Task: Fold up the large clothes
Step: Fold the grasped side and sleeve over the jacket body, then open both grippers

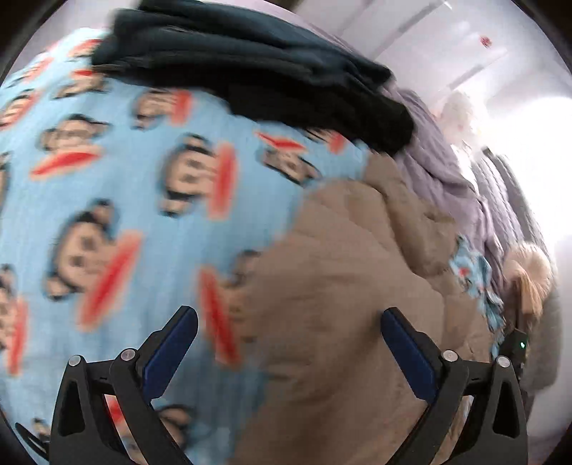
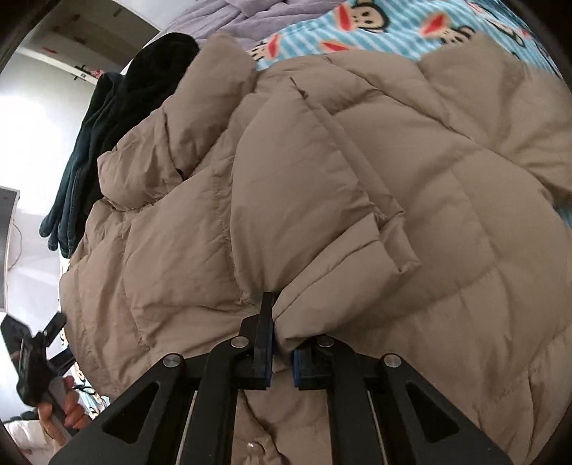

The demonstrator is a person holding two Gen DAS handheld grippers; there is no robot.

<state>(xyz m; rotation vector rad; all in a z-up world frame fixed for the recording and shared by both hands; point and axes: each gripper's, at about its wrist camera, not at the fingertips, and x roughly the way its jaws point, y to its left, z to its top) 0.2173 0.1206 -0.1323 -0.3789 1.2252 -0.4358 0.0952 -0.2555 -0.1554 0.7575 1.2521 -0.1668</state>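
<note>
A tan quilted puffer jacket (image 2: pixel 321 200) lies spread on a bed covered by a light blue monkey-print blanket (image 2: pixel 404 32). My right gripper (image 2: pixel 280 322) is shut on a fold of the jacket's edge, the fabric pinched between the blue pads. My left gripper (image 1: pixel 289 318) is open and empty, above the jacket's edge (image 1: pixel 343 304) where it meets the blanket (image 1: pixel 125 200); this view is motion-blurred. The left gripper also shows at the right wrist view's lower left (image 2: pixel 39 354), held in a hand.
A pile of dark teal and black clothes (image 1: pixel 257 75) lies on the blanket beyond the jacket, also visible in the right wrist view (image 2: pixel 118 118). A lavender quilt (image 1: pixel 447 179) lies bunched beside it. White walls and shelves stand behind.
</note>
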